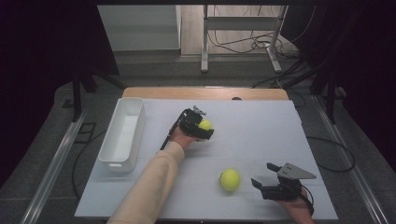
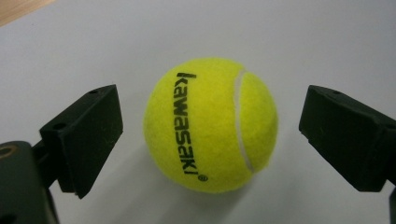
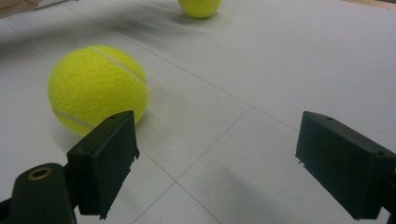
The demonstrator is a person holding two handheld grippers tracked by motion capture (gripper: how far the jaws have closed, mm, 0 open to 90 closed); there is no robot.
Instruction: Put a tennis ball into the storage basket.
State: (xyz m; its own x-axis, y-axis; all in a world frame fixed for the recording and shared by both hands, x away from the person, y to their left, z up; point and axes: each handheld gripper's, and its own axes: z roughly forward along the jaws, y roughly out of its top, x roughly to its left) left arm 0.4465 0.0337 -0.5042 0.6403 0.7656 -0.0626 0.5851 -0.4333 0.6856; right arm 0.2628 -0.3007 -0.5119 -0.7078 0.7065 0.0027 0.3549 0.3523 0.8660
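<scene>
White bin (image 1: 122,135) bare; both tools (image 2: 210,135) (image 3: 215,163) spread, left around 1 ball (image 2: 210,125)

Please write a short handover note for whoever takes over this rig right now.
Left gripper: open, jaws either side of the far tennis ball at mid-table, not yet closed on it.
Right gripper: open, holding nothing, low over the mat just right of the near tennis ball.
White bin: at the table's left; no ball shows in it.
Done: neither ball gripped or moved into the bin.
Left, probably: close on the far ball and carry it to the bin, then the near ball.
</scene>
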